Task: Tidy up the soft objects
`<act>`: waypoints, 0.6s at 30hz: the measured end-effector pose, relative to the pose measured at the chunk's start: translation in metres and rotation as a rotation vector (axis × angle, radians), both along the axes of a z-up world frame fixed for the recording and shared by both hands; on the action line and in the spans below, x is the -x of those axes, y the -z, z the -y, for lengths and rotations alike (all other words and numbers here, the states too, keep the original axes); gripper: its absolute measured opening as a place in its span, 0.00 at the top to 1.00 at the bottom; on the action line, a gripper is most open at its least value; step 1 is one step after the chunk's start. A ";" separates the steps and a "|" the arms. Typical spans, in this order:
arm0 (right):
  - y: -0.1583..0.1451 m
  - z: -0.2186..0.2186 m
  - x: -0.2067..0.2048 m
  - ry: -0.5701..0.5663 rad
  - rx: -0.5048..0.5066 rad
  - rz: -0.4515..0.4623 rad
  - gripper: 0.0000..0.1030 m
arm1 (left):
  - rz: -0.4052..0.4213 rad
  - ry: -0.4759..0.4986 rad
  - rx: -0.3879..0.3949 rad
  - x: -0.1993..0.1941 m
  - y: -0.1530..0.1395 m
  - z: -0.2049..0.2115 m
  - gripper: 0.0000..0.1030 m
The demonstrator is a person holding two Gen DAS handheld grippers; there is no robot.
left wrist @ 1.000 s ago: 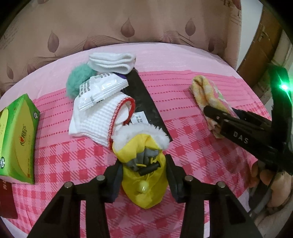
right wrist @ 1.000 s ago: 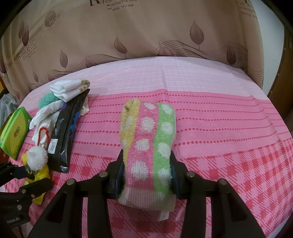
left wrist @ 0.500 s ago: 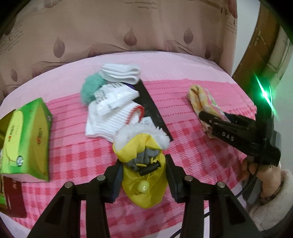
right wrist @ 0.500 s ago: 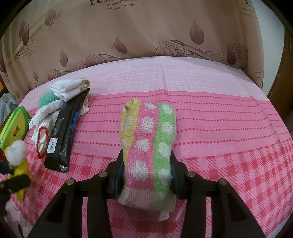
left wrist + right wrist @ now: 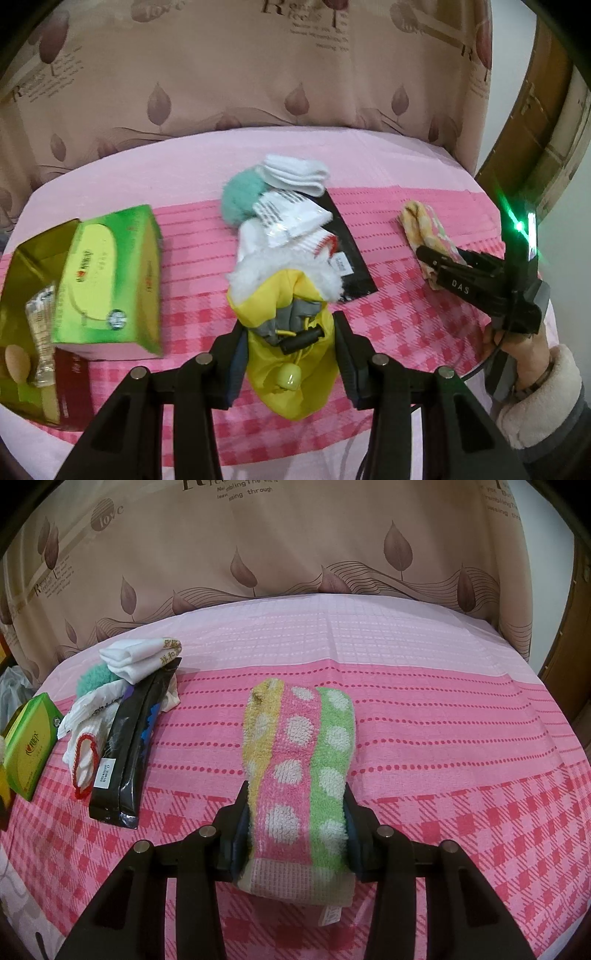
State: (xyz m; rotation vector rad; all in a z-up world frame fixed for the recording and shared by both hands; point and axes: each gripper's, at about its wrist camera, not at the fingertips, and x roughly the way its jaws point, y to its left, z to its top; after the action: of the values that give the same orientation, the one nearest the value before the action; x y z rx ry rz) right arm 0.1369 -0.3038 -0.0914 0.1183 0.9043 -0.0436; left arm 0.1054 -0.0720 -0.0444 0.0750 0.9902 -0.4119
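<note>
On the pink checked tabletop (image 5: 424, 709) lies a spotty striped towel (image 5: 299, 753). Its long side runs straight away from the right claw (image 5: 295, 834), and the near end sits between the two jaws, which squeeze it from both sides. The left claw (image 5: 290, 363) holds a yellow pouch with white fluff (image 5: 286, 332) up off the cloth, pinched in a middling grip. Past it sits a pile of white socks (image 5: 291, 206) beside a green box (image 5: 110, 280). That pile is nearer the left hand, so I think the pouch should go there.
</note>
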 end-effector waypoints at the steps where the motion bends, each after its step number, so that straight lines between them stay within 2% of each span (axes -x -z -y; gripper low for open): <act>1: 0.000 0.000 0.000 0.000 0.000 0.000 0.60 | 0.005 -0.005 0.001 0.000 -0.004 -0.005 0.58; 10: 0.000 0.000 0.000 -0.001 0.001 0.000 0.60 | 0.055 -0.085 -0.022 -0.004 -0.028 -0.057 0.58; 18: 0.000 0.001 0.000 -0.001 0.005 -0.001 0.60 | 0.069 -0.212 -0.035 -0.015 -0.041 -0.121 0.58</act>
State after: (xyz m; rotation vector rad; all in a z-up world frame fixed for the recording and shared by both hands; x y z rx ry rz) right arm 0.1364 -0.3045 -0.0917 0.1130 0.9049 -0.0446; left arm 0.1208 0.0487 -0.0033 0.0156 0.9264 -0.1964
